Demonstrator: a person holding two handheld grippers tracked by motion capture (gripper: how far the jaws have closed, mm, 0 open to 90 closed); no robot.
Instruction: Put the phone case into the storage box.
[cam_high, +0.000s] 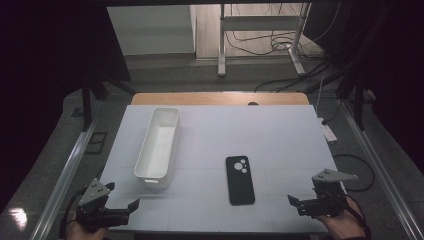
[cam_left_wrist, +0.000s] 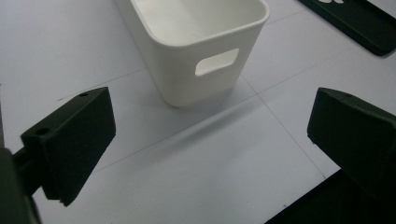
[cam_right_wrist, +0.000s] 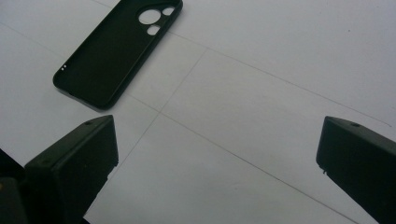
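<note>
Left gripper (cam_high: 122, 200): held low at the near left corner of the table, jaws spread wide with nothing between them. It faces the near end of the bin.
Right gripper (cam_high: 304, 201): held low at the near right edge, jaws likewise spread wide and empty, turned toward the phone case.
Table (cam_high: 280, 135): a white top with faint grid lines.
Phone case (cam_high: 239, 179): lies flat at centre, slightly right, near the right gripper and well apart from the bin. Black, open side up, with camera cut-outs at its far end. In the right gripper view (cam_right_wrist: 112, 56) a thin raised rim runs around it.
Handling, as a judgement: probably light, soft and bendy, perhaps rubbery. Lying flat, it offers little to grip from above; pinching across one long edge or a near corner at the rim looks best.
Bin (cam_high: 158, 145): long white tub left of centre, running near to far, empty. Its near end has a handle slot (cam_left_wrist: 216, 62).
</note>
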